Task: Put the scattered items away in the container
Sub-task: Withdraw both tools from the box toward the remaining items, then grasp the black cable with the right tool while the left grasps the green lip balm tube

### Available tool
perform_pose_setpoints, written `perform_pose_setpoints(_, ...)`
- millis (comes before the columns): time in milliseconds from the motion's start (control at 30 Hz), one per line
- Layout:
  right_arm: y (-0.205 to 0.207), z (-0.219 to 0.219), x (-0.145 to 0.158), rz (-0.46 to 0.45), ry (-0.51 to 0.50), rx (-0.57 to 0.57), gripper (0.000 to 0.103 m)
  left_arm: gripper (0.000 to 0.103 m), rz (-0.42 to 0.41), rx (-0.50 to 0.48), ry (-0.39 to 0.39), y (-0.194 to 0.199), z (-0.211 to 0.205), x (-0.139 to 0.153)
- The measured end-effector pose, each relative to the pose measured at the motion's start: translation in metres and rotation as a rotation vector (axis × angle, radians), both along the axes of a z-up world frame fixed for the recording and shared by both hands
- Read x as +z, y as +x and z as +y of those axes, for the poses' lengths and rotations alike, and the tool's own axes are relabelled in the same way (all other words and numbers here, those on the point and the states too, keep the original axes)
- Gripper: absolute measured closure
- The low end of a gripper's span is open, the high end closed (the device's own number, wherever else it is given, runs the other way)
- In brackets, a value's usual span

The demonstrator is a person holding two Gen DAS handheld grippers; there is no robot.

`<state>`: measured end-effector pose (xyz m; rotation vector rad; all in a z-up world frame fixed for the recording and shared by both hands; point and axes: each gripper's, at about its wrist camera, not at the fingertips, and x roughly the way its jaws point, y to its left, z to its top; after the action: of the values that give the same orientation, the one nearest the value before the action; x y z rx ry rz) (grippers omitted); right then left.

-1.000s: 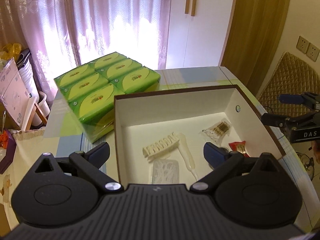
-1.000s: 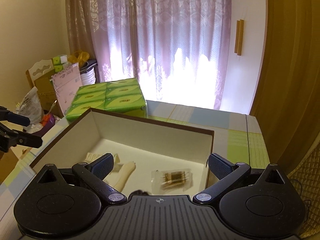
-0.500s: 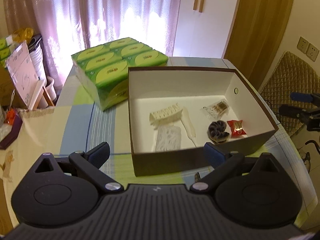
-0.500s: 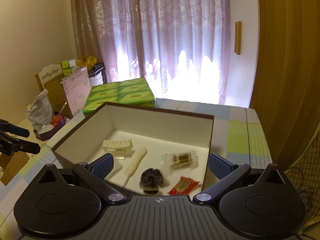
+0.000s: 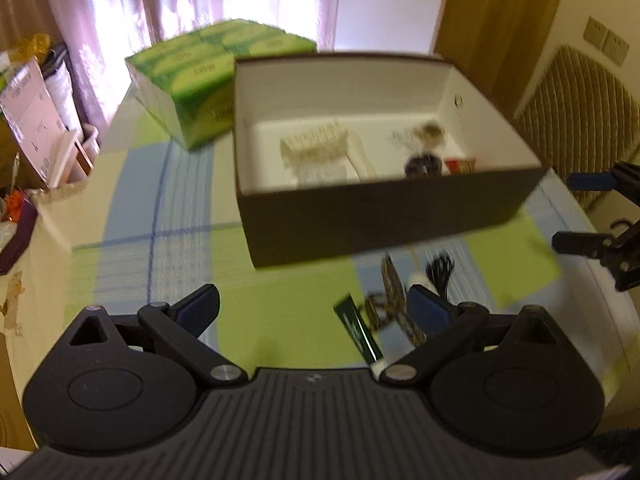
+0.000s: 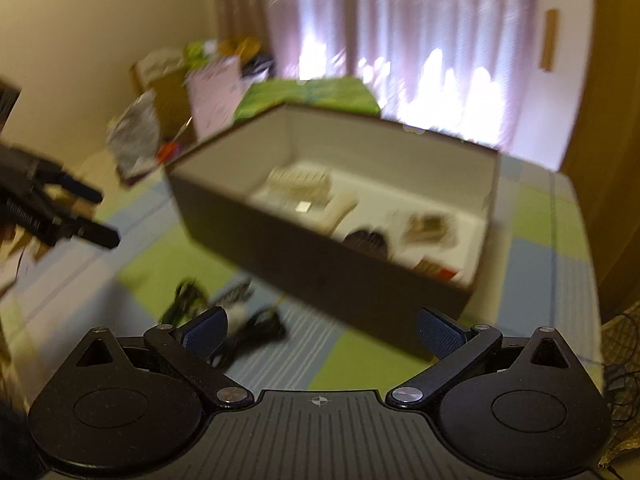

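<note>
A brown box (image 5: 380, 220) with a white inside stands on the checked tablecloth. It holds a white comb-like clip (image 5: 312, 148), a white tube (image 5: 362, 160), a dark round item (image 5: 424, 164), a clear packet (image 5: 424, 134) and a red packet (image 5: 460, 165). In front of the box lie a green packet (image 5: 354, 326), a leopard-patterned item (image 5: 394, 300) and a black cable (image 5: 440, 274). My left gripper (image 5: 312, 308) is open and empty above the cloth, left of those items. My right gripper (image 6: 320, 328) is open and empty before the box (image 6: 320, 268), with the cable (image 6: 252, 326) by its left finger. Both views are blurred.
A green multipack of tissues (image 5: 200, 76) sits behind the box on the left. Clutter of boxes and bags (image 5: 32, 120) stands past the table's left edge. A quilted chair back (image 5: 576, 120) is on the right. Curtains hang behind.
Both grippers have pulled back from over the box toward the table's near side. The loose items in front of the box have come into view. Both stay open.
</note>
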<state>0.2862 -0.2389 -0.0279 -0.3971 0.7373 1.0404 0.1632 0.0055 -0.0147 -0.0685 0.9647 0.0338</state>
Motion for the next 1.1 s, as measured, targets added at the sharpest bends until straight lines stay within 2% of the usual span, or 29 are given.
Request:
perform_pose_setpoints(300, -0.021, 0.021, -0.067, 0.095, -0.161, 0.180, 0.000, 0.005, 0.111, 0.034, -0.023, -0.004, -0.001, -0.040)
perform_pose_setpoints(400, -0.021, 0.028, -0.089, 0.121, -0.222, 0.198, 0.000, 0.005, 0.139, 0.049, -0.029, -0.003, 0.003, -0.049)
perform_pose_setpoints(467, -0.021, 0.031, -0.098, 0.103, -0.237, 0.205, 0.000, 0.005, 0.151, 0.061, -0.031, -0.002, 0.006, -0.053)
perform_pose_setpoints(700, -0.012, 0.051, -0.107, 0.065, -0.176, 0.265, 0.000, 0.005, 0.180, 0.090, -0.038, 0.005, 0.018, -0.062)
perform_pose_setpoints(1100, -0.003, 0.090, -0.108, -0.018, -0.181, 0.442, 0.000, 0.005, 0.214, 0.114, -0.051, 0.012, 0.024, -0.073)
